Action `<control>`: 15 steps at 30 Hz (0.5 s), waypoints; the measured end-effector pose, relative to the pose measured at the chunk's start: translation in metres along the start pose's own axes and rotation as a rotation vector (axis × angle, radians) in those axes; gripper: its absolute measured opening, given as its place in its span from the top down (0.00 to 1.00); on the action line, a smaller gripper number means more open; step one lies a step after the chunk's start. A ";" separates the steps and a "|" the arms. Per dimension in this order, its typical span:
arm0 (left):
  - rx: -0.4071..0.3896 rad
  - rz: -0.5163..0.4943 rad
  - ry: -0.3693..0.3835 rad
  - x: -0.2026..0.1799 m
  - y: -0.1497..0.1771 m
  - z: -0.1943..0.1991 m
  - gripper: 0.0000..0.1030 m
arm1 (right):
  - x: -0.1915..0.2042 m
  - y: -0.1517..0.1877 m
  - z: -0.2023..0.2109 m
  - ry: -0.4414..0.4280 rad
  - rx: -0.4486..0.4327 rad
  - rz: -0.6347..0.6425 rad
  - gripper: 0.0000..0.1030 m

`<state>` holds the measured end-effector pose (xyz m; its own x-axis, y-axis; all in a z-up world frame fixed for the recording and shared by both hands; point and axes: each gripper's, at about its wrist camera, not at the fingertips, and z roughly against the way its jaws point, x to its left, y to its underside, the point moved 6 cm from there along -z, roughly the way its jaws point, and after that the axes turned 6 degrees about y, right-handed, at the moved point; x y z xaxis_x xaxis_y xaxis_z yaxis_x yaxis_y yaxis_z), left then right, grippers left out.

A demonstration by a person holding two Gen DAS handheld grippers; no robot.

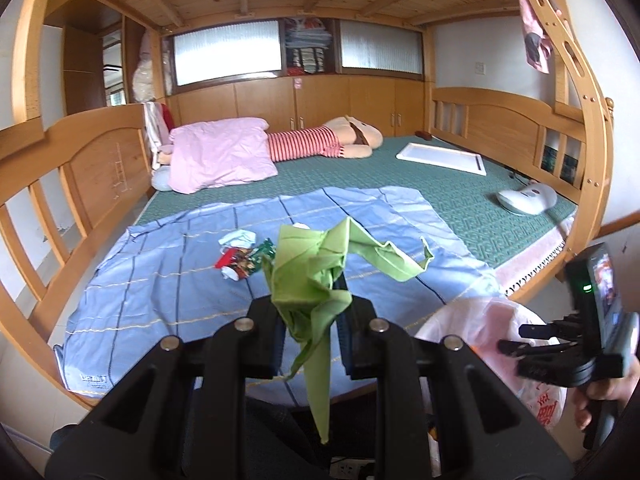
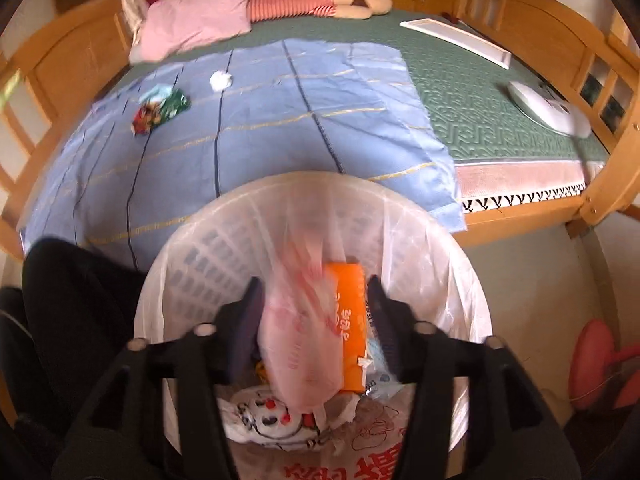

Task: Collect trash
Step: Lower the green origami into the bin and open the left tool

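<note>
Dropping trash is the step in hand: the right gripper, jaws standing wide, is hanging over the lined bin at lower centre, a blurred pink bag loose between them. The left gripper is pinching crumpled green paper; next, that probably needs carrying right to the bin. Wrappers are lying mid-left on the blue sheet.

Daylight enters through frosted windows straight ahead of the left gripper; soft shadows. Strong fisheye bending, dark corners. Right wrist view motion-blurred, worst on pink bag between its fingers.
</note>
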<state>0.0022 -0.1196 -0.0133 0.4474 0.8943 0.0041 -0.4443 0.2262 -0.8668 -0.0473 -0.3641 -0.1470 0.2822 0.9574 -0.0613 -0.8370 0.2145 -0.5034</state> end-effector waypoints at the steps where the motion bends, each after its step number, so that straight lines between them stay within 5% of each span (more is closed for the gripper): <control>1: 0.005 -0.002 0.008 -0.002 0.001 -0.002 0.78 | -0.002 0.000 0.000 -0.004 -0.009 -0.017 0.39; 7: 0.110 -0.011 0.181 -0.036 0.025 -0.033 0.78 | -0.056 -0.017 0.026 -0.014 -0.133 -0.245 0.35; 11: 0.239 -0.015 0.522 -0.086 0.052 -0.060 0.74 | -0.098 -0.011 0.036 0.032 -0.182 -0.359 0.35; 12: 0.285 -0.029 0.634 -0.103 0.062 -0.067 0.69 | -0.104 -0.011 0.037 0.044 -0.184 -0.371 0.35; 13: 0.331 -0.037 0.709 -0.115 0.072 -0.073 0.50 | -0.106 -0.009 0.036 0.051 -0.185 -0.381 0.35; 14: 0.365 -0.041 0.740 -0.123 0.080 -0.077 0.27 | -0.106 -0.006 0.035 0.052 -0.185 -0.389 0.35; 15: 0.386 -0.043 0.742 -0.128 0.086 -0.082 0.21 | -0.107 -0.005 0.034 0.052 -0.186 -0.394 0.35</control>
<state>-0.0295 -0.2457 -0.1296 0.8050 0.4261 -0.4129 -0.5892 0.4917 -0.6411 -0.0892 -0.4611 -0.1082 0.5903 0.7975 0.1250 -0.5638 0.5181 -0.6432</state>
